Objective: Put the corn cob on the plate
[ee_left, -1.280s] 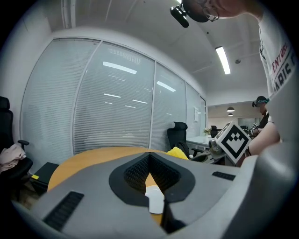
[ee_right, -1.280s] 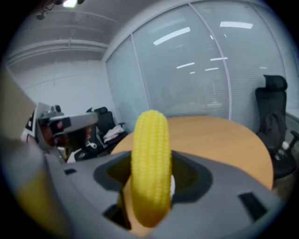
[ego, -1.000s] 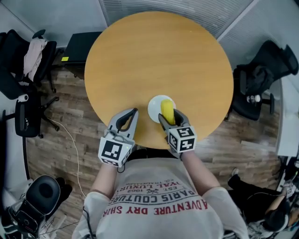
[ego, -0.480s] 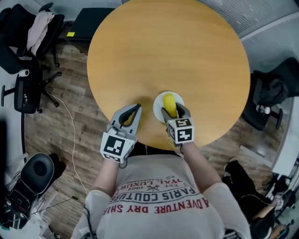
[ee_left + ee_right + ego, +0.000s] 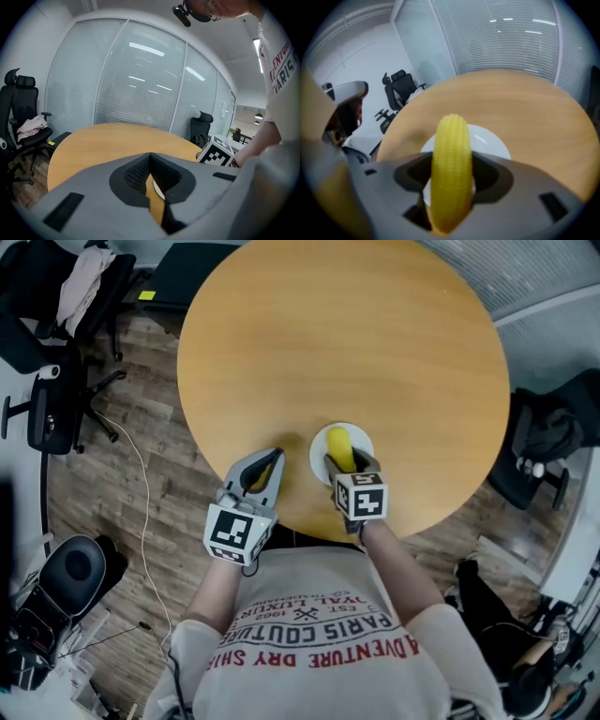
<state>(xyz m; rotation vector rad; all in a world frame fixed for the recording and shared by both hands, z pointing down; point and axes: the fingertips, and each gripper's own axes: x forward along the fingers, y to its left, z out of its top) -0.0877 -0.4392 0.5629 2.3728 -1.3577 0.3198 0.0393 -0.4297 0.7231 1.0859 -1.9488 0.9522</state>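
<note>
Treat the corn cob point(image 5: 450, 150) as probably light, stiff and apt to roll, take hold across its lower half as clamped now in the right gripper point(image 5: 450, 180) over the white plate point(image 5: 494, 143) on the worktop point(image 5: 525, 103), and note even yellow kernel rows and the left gripper point(image 5: 150, 158) closed on nothing.

plate point(image 5: 491, 140) half hidden behind corn cob point(image 5: 450, 140), cob's base buried in right claw point(image 5: 450, 164)
</note>
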